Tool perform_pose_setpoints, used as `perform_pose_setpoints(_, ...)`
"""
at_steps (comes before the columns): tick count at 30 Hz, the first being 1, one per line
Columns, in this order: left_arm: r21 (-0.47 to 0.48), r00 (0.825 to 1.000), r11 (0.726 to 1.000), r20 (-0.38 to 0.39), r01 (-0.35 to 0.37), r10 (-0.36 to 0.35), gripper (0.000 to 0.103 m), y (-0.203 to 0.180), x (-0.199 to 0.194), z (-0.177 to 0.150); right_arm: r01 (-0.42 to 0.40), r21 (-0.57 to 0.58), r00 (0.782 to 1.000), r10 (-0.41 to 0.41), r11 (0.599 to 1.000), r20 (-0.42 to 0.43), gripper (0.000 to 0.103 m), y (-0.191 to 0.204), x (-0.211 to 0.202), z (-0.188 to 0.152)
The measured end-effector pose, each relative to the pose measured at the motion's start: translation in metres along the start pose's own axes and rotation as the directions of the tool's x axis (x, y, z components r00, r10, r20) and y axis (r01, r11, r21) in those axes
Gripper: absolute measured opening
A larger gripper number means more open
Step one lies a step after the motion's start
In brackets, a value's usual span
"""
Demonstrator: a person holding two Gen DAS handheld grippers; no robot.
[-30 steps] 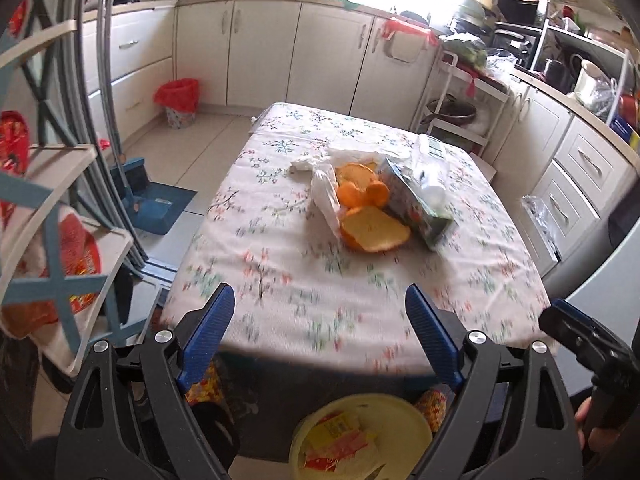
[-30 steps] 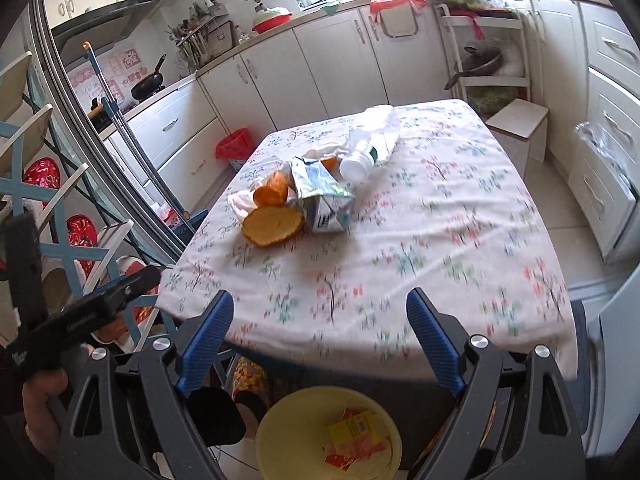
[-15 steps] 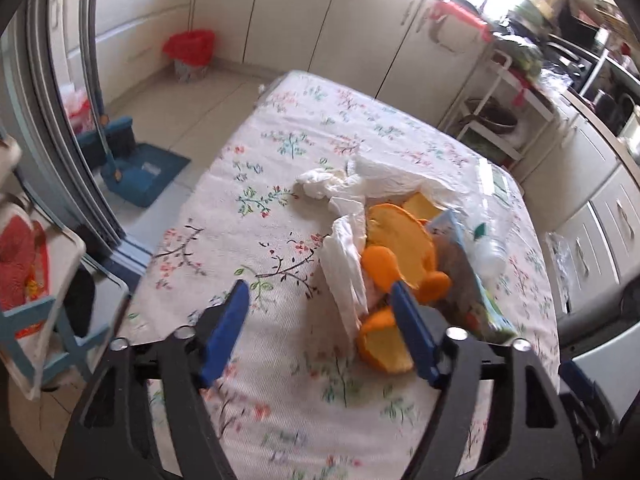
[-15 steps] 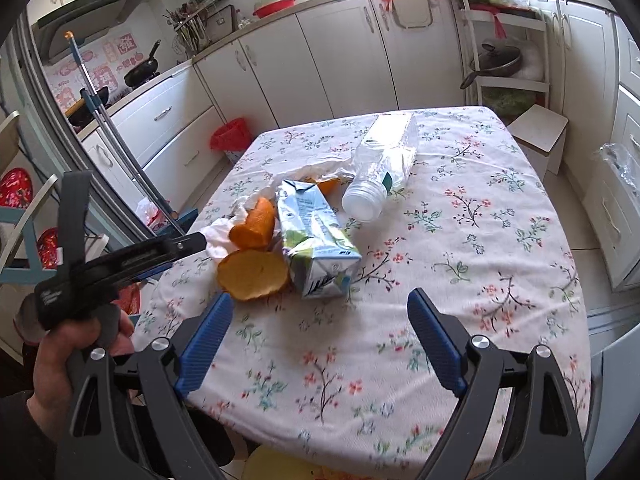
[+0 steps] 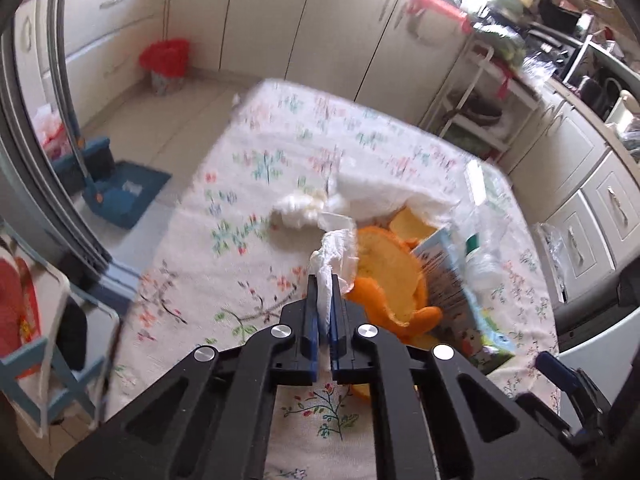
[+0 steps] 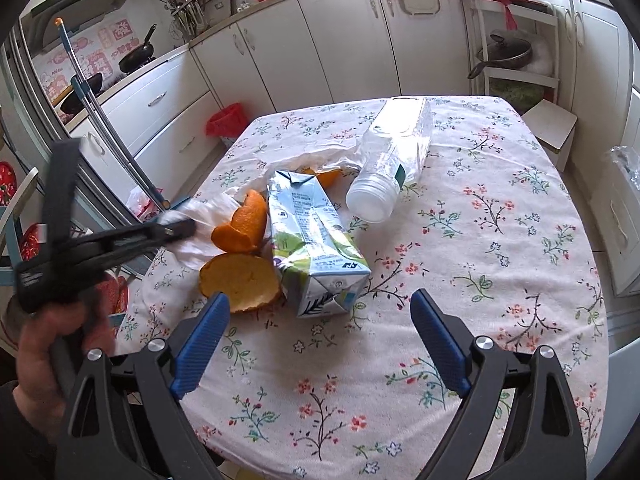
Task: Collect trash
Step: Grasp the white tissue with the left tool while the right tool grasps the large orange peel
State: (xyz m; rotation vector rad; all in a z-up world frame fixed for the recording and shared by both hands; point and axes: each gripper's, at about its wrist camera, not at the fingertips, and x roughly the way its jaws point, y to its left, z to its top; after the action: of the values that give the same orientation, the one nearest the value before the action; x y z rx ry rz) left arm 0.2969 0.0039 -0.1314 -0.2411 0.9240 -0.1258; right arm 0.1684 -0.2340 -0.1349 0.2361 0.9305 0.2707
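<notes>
Left wrist view: the left gripper (image 5: 325, 280) has its jaws pinched together on a strip of white tissue (image 5: 334, 256), which rises out between the blue pads. The tissue lies at the left edge of a heap of trash in the middle of the tabletop (image 5: 240, 264), which is covered with a floral cloth. Just to its right curl pieces of orange peel (image 5: 392, 276), and beyond them a crushed drink carton (image 5: 452, 280) leans against a clear plastic bottle (image 5: 480, 256). More crumpled white paper (image 5: 380, 196) lies behind the peel.

In the right wrist view the right gripper (image 6: 320, 332) hovers over the near part of the tabletop with its jaws spread wide and nothing between them. The carton (image 6: 316, 248) sits just ahead of them; its side carries small printed text too fine to read, with a green and white picture low on the pack. The bottle (image 6: 394, 164) lies on its side, open mouth toward the camera, bearing a small dark green label whose writing cannot be made out. A hand (image 6: 44, 360) at the left holds the other gripper, its tip on the tissue (image 6: 200, 224). Red and white paper cut-outs with characters hang on the far wall (image 6: 108, 48); they are too small to read. A red-lined bin (image 6: 226, 122) stands on the floor by the cabinets.
</notes>
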Motion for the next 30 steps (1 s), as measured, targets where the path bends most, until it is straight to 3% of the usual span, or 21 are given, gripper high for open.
perform_pose_setpoints(5, 0.047, 0.996, 0.999, 0.092, 0.011, -0.015, 0.004, 0.003, -0.04, 0.002, 0.013, 0.004, 1.0, -0.013, 1.0, -0.005, 0.088, 0.003, 0.008, 0.004)
perform_pose_setpoints(7, 0.054, 0.992, 0.999, 0.123, 0.01, -0.016, 0.004, 0.005, -0.053, 0.002, 0.034, -0.017, 0.999, -0.033, 0.999, 0.035, 0.088, 0.007, 0.003, 0.006)
perform_pose_setpoints(10, 0.041, 0.987, 0.999, 0.159, 0.021, -0.027, 0.004, 0.014, -0.071, 0.003, -0.044, -0.091, 0.995, 0.052, 0.995, 0.086, 0.088, 0.026, -0.007, 0.008)
perform_pose_setpoints(14, 0.014, 0.984, 0.999, 0.171, 0.043, -0.044, 0.004, 0.027, -0.082, 0.004, -0.163, -0.205, 0.986, 0.165, 0.965, -0.007, 0.088, 0.061, 0.008, -0.002)
perform_pose_setpoints(17, 0.014, 0.984, 0.999, 0.169, 0.05, -0.051, 0.004, 0.029, -0.083, 0.005, -0.167, -0.232, 0.986, 0.156, 0.958, -0.063, 0.088, 0.072, 0.026, -0.008)
perform_pose_setpoints(23, 0.018, 0.984, 0.999, 0.169, 0.052, -0.054, 0.004, 0.03, -0.08, 0.007, -0.104, -0.294, 0.993, 0.081, 0.95, -0.09, 0.088, 0.085, 0.054, -0.012)
perform_pose_setpoints(26, 0.016, 0.985, 0.998, 0.163, 0.057, -0.058, 0.004, 0.031, -0.077, 0.01, -0.078, -0.31, 0.993, 0.047, 0.948, -0.105, 0.081, 0.088, 0.069, -0.015)
perform_pose_setpoints(29, 0.019, 0.985, 0.998, 0.159, 0.059, -0.062, 0.004, 0.031, -0.074, 0.013, -0.041, -0.328, 0.994, 0.006, 0.944, -0.106, 0.067, 0.09, 0.08, -0.016)
perform_pose_setpoints(30, 0.02, 0.985, 0.998, 0.159, 0.059, -0.061, 0.004, 0.031, -0.073, 0.013, -0.028, -0.333, 0.995, -0.007, 0.943, -0.103, 0.055, 0.09, 0.081, -0.015)
